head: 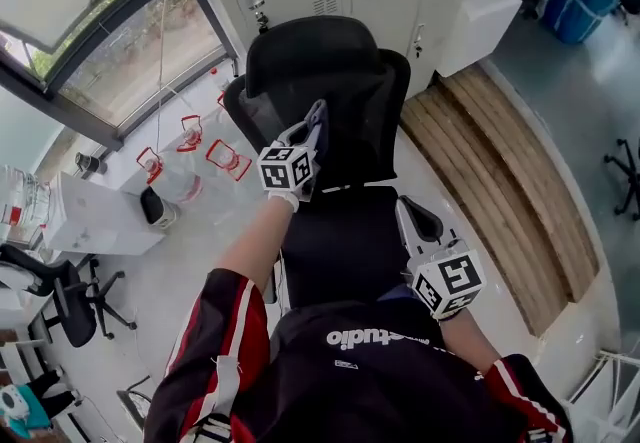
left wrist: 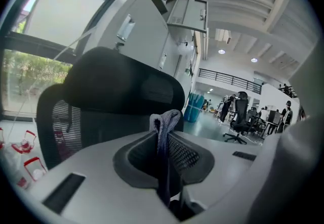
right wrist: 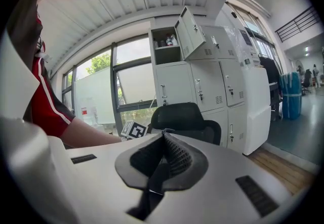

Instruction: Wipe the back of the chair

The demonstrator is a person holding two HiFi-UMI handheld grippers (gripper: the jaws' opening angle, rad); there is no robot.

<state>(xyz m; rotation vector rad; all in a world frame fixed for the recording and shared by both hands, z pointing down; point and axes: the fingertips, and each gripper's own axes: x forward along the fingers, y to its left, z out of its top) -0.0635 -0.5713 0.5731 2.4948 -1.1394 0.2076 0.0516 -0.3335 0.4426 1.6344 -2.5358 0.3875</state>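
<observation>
Your left claw [left wrist: 164, 134] clamps grey cloth [left wrist: 165, 117], edge poking fwd to meet chair backrest [left wrist: 106, 96] just ahead; right claw [right wrist: 163, 139] closed on nothing, spare.

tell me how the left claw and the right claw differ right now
The left claw is shut on a grey cloth; the right claw is shut on nothing. The left claw is raised at the chair backrest; the right claw sits low beside the seat. Both have their jaws together.
</observation>
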